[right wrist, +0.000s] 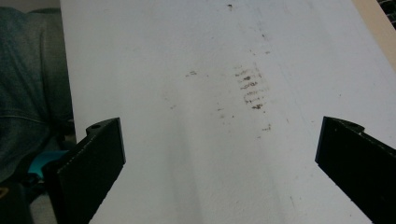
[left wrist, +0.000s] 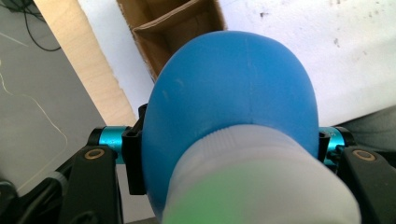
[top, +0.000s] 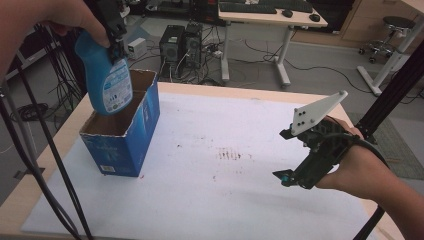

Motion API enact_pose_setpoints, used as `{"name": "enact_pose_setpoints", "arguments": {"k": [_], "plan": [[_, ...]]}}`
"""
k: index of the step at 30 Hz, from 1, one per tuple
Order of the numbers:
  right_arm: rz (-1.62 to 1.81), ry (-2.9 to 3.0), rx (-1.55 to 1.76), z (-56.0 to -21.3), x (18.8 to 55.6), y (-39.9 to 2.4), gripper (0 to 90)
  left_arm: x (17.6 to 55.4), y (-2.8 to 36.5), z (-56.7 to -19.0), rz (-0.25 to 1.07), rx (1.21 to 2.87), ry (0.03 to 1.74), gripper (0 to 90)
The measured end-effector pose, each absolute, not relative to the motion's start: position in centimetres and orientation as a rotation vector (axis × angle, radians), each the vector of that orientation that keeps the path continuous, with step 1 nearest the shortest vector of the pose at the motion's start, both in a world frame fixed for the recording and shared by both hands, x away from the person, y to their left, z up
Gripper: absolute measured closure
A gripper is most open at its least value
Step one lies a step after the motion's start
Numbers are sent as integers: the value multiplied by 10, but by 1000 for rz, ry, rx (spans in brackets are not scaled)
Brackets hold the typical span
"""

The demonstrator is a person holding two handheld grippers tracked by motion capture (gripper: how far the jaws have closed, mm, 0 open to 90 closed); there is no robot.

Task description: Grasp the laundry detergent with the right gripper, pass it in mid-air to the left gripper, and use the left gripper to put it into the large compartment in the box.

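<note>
The left claw (top: 116,42) pinches a blue bottle (top: 107,80) near its top, its two jaws pressed against opposite sides of the body just below the white cap (left wrist: 261,182). The bottle hangs slightly tilted below the claw, with its base inside the open top of a blue cardboard box (top: 125,135); whether the base touches the box cannot be told. In the left gripper view the box's brown interior (left wrist: 173,28) lies directly beyond the bottle. The box stands on a white sheet (top: 210,200) that covers the desk (top: 50,150). The right claw (top: 284,155) rests well apart from the box, its jaws spread wide with nothing between them. Ahead of this claw lies bare white sheet bearing a patch of dark smudges (right wrist: 250,88).
</note>
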State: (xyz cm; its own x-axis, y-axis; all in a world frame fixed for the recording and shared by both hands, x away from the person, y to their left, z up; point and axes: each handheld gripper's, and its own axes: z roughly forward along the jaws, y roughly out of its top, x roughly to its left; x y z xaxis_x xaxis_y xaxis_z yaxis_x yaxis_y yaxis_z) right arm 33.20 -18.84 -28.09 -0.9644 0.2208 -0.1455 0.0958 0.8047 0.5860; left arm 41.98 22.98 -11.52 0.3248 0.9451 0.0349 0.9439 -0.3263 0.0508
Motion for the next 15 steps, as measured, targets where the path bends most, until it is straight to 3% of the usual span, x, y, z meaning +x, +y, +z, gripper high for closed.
{"name": "enact_pose_setpoints", "arguments": {"k": [8, 15], "plan": [[892, 2785, 268, -281, 332, -188, 6, 426, 240, -144, 32, 2548, 1807, 378], [888, 2789, 261, -282, 333, -185, 6, 431, 243, -180, -34, 2648, 1673, 378]]}}
